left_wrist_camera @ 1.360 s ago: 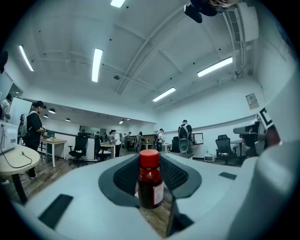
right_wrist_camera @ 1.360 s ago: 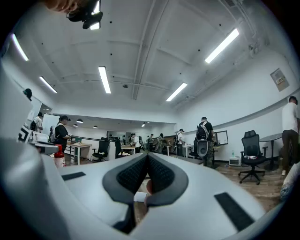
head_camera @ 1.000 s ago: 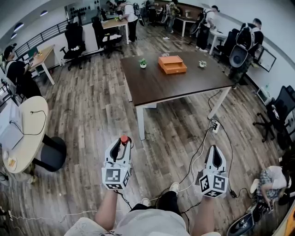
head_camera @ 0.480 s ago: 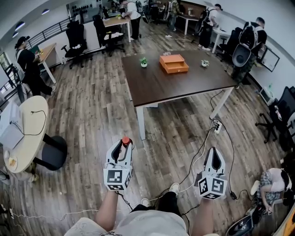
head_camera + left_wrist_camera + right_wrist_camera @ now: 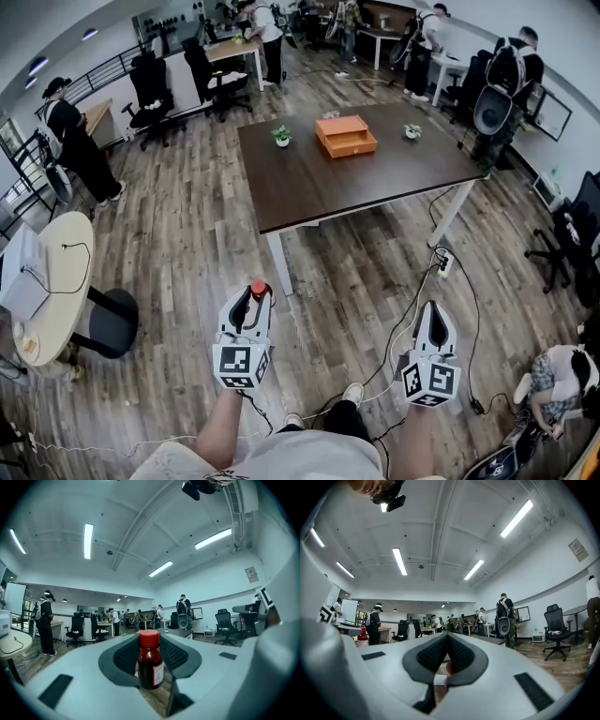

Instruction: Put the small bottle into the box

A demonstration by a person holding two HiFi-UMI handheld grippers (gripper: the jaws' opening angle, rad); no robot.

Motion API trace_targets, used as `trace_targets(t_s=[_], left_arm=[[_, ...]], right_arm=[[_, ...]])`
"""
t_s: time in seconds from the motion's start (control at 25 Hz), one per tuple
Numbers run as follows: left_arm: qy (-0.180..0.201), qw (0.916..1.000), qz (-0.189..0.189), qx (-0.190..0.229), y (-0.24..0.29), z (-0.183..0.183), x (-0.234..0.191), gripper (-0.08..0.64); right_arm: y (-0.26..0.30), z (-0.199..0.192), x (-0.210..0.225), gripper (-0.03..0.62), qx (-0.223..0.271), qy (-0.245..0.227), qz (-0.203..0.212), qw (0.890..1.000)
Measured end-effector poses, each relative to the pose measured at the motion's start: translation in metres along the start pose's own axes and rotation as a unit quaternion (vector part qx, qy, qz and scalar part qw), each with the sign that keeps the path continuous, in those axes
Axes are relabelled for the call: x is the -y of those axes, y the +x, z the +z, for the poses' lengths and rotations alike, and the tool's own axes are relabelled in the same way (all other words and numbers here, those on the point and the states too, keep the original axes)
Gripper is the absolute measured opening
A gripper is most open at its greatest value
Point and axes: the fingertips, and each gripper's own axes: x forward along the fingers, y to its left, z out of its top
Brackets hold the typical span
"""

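Holding both claws out level above the wood floor (image 5: 187,234), you've got the left claw (image 5: 251,298) clamped on the small bottle (image 5: 258,287). It's dark glass w/ a red cap and a pale label, upright btwn the black pads, cap poking above the tips. The left gripper view shows the pads pressing on its sides. That puts the bottle low and left of centre in the head view, over the floor.

Your right claw (image 5: 433,317), at lower right of the head view, is clenched w/ nothing in it. Its own view shows the tips meeting in a narrow V.

As for the box (image 5: 346,136), it's orange, w/ a drawer front on the side nearest you. It sits on the dark brown desk (image 5: 309,183) at upper centre of the head view, well apart from both claws.

- Two small potted plants stand on that desk either side of the box: one (image 5: 281,137) left, one (image 5: 412,131) right, neither touching it.
- Black cables (image 5: 412,314) trail over the floor btwn the desk's right leg and the right claw.
- A round pale desk (image 5: 58,281) sits at the left edge.
- People (image 5: 80,141) and office chairs (image 5: 150,89) fill the top of the frame.
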Motion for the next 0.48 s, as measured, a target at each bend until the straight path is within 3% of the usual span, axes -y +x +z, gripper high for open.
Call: trace_targets(t_s=[0.48], left_arm=[[-0.001, 0.9993, -0.036, 0.007, 0.127, 0.019, 0.103, 0.130]], right_arm=[[0.064, 0.005, 0.127, 0.002, 0.005, 0.004, -0.019, 1.000]])
